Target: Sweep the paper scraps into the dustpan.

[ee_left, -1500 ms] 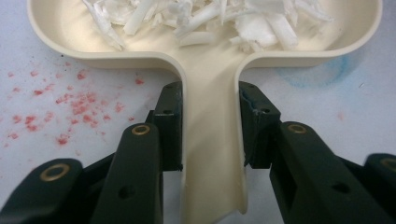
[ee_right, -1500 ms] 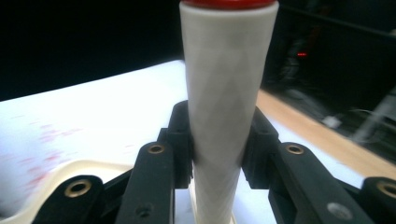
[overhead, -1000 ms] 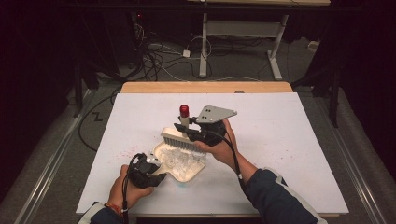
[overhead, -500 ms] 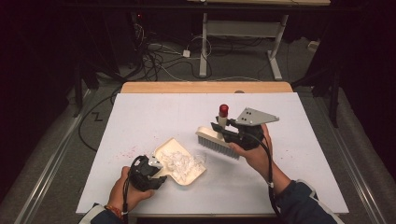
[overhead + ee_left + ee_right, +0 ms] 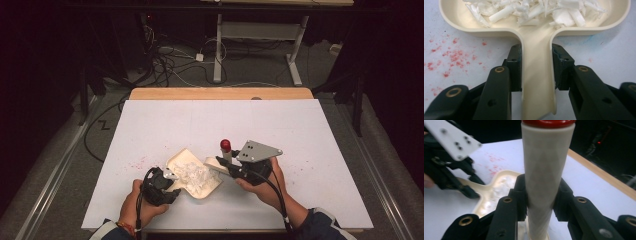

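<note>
Back at the dustpan [image 5: 197, 181] rim comes the brush [image 5: 223, 159] (right tool [image 5: 227, 169]).

Lab or data-recording workspace, not a home. Dark room, only the table [image 5: 310, 130] is lit from above. Tabletop covered in plain white sheet with wooden edge [image 5: 220, 93] showing at far side; sheet has pink-red speckle stains [image 5: 451, 53]. Bare grey floor [image 5: 60, 165] with loose black cables [image 5: 165, 60] running across it, a white power strip or adapter [image 5: 199, 57] among them. Behind, a white metal desk frame [image 5: 260, 37] with T-shaped feet, like a height-adjustable bench. Metal rails [image 5: 45, 195] run along the floor on both sides of the table. Small red indicator light [image 5: 599, 142] glows in the dark background of the right gripper view.
</note>
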A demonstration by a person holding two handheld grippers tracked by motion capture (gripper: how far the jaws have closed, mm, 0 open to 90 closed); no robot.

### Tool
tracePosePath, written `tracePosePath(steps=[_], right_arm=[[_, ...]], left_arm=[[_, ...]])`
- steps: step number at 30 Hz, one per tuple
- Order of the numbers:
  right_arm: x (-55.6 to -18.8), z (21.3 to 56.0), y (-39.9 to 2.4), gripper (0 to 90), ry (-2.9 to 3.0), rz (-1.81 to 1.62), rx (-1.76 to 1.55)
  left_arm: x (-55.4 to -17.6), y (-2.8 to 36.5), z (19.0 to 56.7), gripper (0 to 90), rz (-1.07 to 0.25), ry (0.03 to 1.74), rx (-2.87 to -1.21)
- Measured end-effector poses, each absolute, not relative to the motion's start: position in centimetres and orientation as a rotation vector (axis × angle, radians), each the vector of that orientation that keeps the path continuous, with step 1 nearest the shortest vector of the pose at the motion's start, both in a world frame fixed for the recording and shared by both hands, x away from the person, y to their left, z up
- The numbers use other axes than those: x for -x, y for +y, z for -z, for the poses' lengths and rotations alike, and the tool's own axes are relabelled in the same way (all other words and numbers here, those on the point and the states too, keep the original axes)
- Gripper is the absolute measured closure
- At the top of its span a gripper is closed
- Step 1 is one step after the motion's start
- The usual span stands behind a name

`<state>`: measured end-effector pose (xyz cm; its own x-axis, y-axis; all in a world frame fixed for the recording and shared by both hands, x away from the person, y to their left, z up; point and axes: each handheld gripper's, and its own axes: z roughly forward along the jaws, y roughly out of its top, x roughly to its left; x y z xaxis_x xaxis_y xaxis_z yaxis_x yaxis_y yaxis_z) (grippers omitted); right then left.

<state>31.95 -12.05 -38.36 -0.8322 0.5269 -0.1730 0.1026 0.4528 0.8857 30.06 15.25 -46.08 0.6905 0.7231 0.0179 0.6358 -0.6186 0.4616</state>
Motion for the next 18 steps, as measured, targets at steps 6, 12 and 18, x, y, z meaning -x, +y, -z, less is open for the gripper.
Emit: tracePosePath(steps=[6, 12, 18], right_arm=[[-31.2, 37.8, -10.9, 69.9, 2.301, -1.420, -0.482], [-31.5, 37.3, -11.7, 69.9, 2.282, -1.459, -0.499], [-32.0, 35.8, -13.7, 69.9, 2.209, -1.526, -0.552]], left_arm=[[-30.1, 15.2, 46.1, 63.2, -0.283, 1.058, -2.474], [-30.3, 15.2, 46.2, 63.2, -0.272, 1.057, -2.469], [-30.3, 15.3, 46.2, 63.3, -0.265, 1.055, -2.471]])
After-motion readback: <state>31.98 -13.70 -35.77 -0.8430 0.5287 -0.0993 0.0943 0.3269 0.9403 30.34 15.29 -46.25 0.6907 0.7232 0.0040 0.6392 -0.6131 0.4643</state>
